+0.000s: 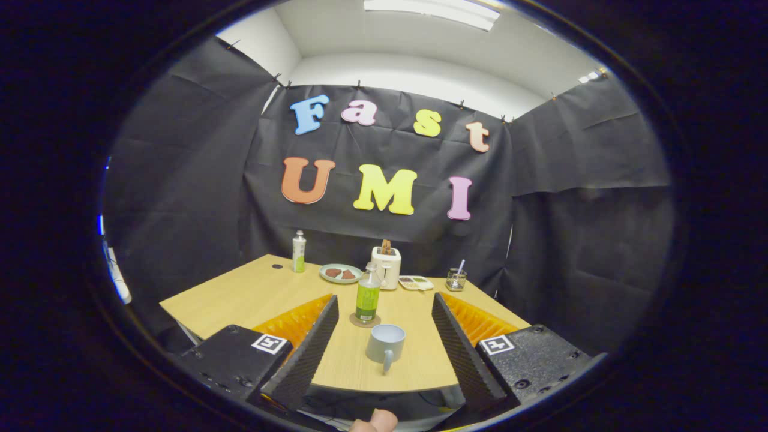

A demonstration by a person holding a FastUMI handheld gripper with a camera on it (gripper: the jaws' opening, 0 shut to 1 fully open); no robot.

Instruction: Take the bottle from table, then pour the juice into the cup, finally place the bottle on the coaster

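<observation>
Gripper view: the jaws (384, 336) are spread wide and hold nothing. The cup (384, 345) sits between them on the counter (240, 300), low in the middle of the frame, with its handle toward the camera. Just behind the cup stands the bottle (368, 295), upright on the coaster (365, 321), with green juice inside. Farther back, in the middle, sit a plate (340, 273), a toaster (387, 267), a small tray (416, 282) and a little basket (456, 280). A second bottle (299, 252) stands back left. A fingertip (375, 422) shows at the bottom.
</observation>
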